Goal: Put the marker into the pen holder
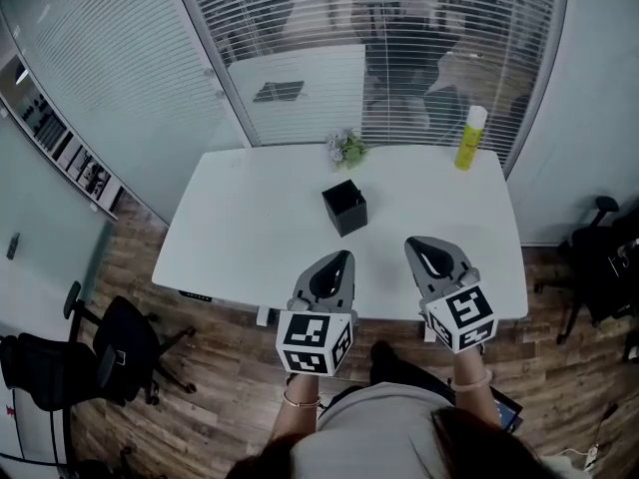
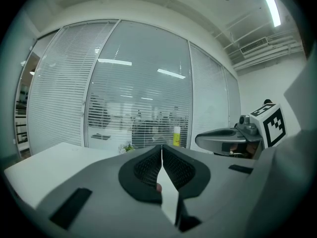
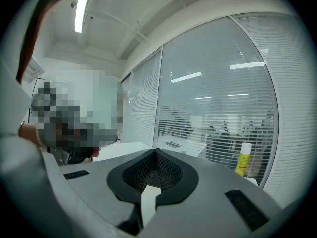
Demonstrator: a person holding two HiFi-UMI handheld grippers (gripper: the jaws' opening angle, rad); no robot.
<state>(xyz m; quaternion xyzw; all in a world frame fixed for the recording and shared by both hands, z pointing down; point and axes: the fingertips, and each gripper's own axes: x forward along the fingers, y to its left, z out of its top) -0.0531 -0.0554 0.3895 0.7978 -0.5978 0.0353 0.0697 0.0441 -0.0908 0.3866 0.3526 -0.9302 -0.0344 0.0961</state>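
The black square pen holder (image 1: 344, 208) stands upright near the middle of the white table (image 1: 250, 238). No marker shows in any view. My left gripper (image 1: 345, 258) hovers over the table's near edge, just short of the holder, jaws shut on nothing (image 2: 161, 148). My right gripper (image 1: 413, 243) is level with it to the right, also shut and empty (image 3: 155, 151). In the left gripper view the right gripper (image 2: 223, 139) shows at the right side.
A small potted plant (image 1: 345, 148) sits at the table's far edge behind the holder. A yellow bottle (image 1: 470, 138) stands at the far right corner (image 3: 242, 158). Office chairs (image 1: 110, 352) stand on the wooden floor at left and right. Glass walls with blinds rise behind the table.
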